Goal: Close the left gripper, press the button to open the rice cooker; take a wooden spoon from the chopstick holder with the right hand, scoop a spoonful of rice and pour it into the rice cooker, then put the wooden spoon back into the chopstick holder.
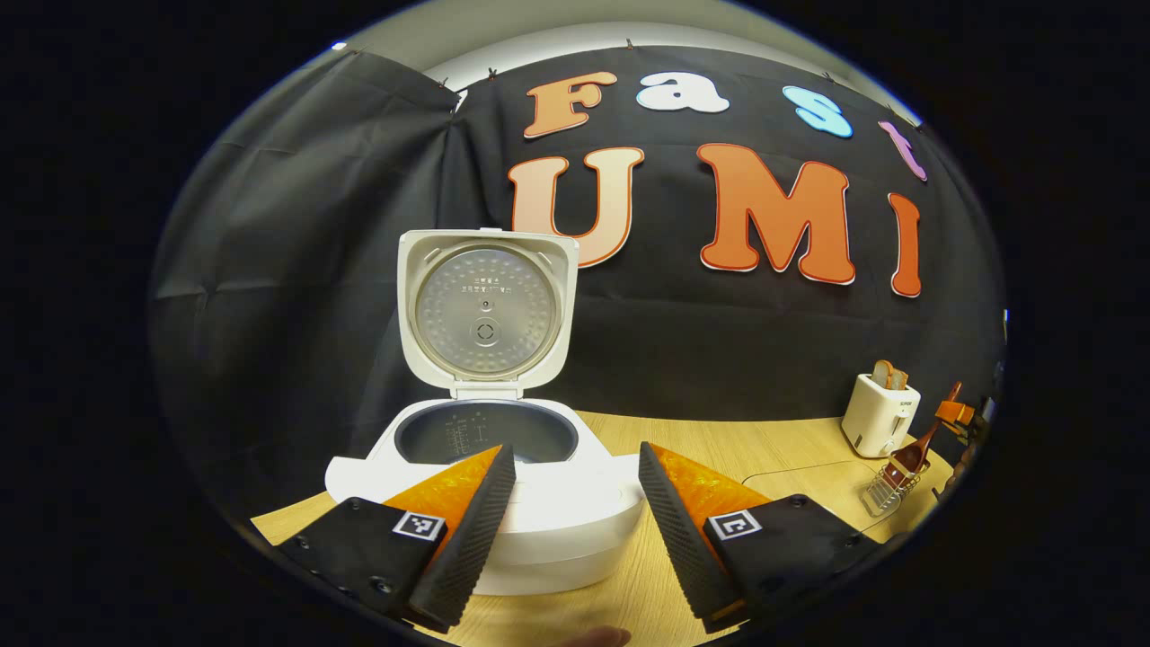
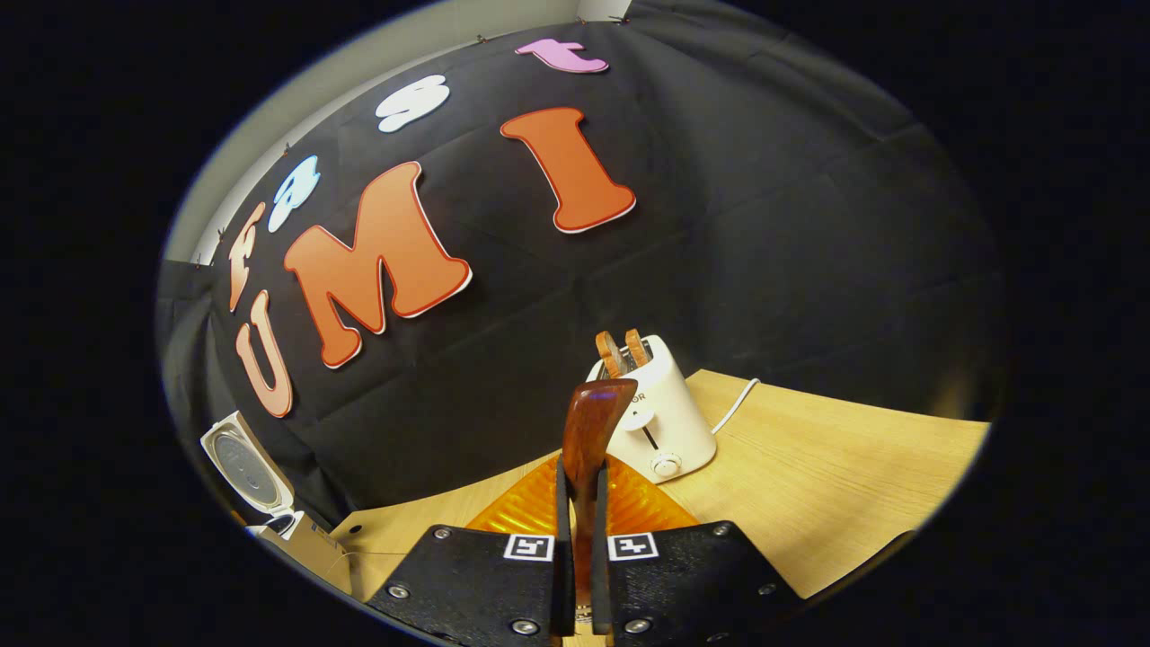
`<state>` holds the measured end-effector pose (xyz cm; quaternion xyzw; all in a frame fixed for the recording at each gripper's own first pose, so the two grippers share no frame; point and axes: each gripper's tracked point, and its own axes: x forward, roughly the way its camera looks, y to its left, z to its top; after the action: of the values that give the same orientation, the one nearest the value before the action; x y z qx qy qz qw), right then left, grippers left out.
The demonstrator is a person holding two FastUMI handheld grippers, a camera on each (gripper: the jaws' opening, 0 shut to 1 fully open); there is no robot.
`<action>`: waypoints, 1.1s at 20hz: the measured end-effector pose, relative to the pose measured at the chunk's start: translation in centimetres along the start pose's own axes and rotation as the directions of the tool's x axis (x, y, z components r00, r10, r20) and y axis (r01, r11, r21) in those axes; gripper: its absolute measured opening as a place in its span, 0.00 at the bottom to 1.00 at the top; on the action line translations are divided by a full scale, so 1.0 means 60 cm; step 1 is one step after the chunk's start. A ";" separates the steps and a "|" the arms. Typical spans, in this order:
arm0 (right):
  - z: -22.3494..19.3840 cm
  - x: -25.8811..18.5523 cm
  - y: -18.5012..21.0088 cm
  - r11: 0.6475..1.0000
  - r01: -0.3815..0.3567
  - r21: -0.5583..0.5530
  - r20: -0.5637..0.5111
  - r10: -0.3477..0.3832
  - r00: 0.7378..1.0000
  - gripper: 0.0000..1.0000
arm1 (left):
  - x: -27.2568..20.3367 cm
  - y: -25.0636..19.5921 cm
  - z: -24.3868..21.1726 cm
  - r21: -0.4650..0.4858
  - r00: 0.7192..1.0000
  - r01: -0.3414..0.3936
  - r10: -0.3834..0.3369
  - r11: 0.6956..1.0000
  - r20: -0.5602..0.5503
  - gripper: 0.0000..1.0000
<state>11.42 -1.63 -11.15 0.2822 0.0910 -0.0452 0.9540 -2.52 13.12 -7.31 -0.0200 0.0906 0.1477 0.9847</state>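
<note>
While the rice cooker [image 1: 503,431] is standing open on the worktop [image 1: 773,449], your left gripper [image 1: 575,512] is hovering released; your right gripper [image 2: 575,503] is clenching the wooden spoon [image 2: 588,431], so scooping, pouring and returning are remaining.

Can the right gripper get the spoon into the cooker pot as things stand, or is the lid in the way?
Probably yes: the lid stands upright, the pot is open, and the right gripper grips the wooden spoon.

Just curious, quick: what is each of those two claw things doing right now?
Left gripper: open, holding nothing, in front of the open white rice cooker.
Right gripper: shut on the brown wooden spoon's handle.
</note>
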 end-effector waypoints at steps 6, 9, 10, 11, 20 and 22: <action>-0.025 -0.002 -0.008 1.000 0.002 -0.005 0.002 -0.002 1.000 0.08 | 0.002 -0.015 0.000 0.011 1.000 0.016 -0.016 1.000 0.000 0.90; -0.026 -0.004 -0.006 0.999 -0.006 -0.040 0.008 0.006 1.000 0.08 | 0.003 -0.017 0.006 0.007 1.000 0.019 -0.019 1.000 0.008 0.91; -0.026 -0.004 -0.011 0.998 0.005 -0.067 0.009 -0.004 1.000 0.10 | 0.004 -0.015 0.010 0.003 1.000 0.014 -0.014 1.000 0.009 0.91; -0.026 -0.003 -0.013 0.995 0.011 -0.095 0.005 -0.011 1.000 0.12 | 0.007 -0.011 0.011 -0.007 1.000 0.007 -0.007 1.000 0.007 0.91; 0.028 -0.033 -0.047 0.989 0.063 -0.132 0.039 -0.058 0.998 0.50 | 0.019 -0.004 0.056 -0.027 0.999 0.017 -0.016 1.000 0.030 0.91; 0.049 -0.043 -0.057 0.989 0.075 -0.128 0.062 -0.068 0.996 0.60 | 0.033 0.010 0.073 -0.063 1.000 0.021 -0.020 0.998 0.020 0.92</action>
<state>8.85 -5.99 -10.02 0.2146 0.0762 -0.0815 0.9703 -0.07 14.56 -3.38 -0.0505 0.0764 0.1407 0.9858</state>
